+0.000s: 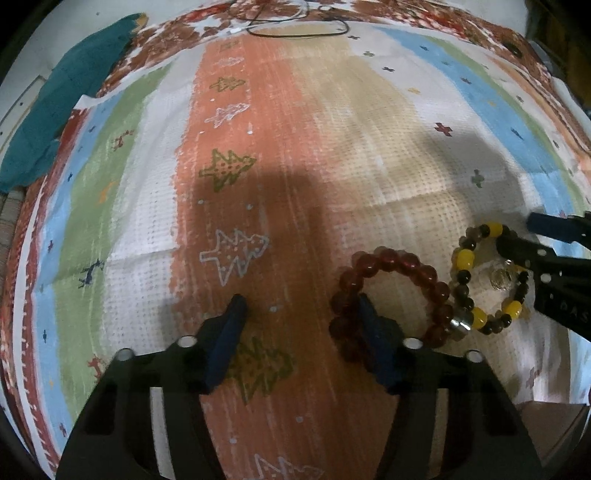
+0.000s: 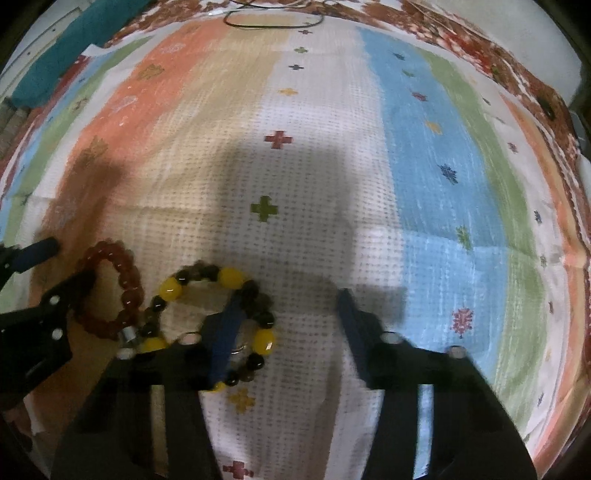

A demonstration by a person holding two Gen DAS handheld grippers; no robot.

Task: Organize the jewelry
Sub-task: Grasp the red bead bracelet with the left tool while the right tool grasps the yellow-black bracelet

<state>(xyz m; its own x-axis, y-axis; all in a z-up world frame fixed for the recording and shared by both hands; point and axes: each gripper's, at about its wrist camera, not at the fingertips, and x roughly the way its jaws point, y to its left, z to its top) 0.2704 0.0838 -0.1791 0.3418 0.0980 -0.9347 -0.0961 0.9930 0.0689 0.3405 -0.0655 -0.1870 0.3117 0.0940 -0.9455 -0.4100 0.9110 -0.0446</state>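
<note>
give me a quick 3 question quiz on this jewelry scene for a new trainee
1. True or false: the red bead bracelet and the yellow-and-dark bead bracelet lie apart, with a wide strip of cloth between them.
2. Multiple choice: where does the left gripper have one finger? A) inside the red bracelet's ring B) on the teal cloth C) on the black cord
3. Fill in: one finger of the right gripper reaches into the ring of the ______ bracelet.

Key
1. False; they lie side by side, touching near the red one's silver clasp.
2. A
3. yellow-and-dark bead
</note>
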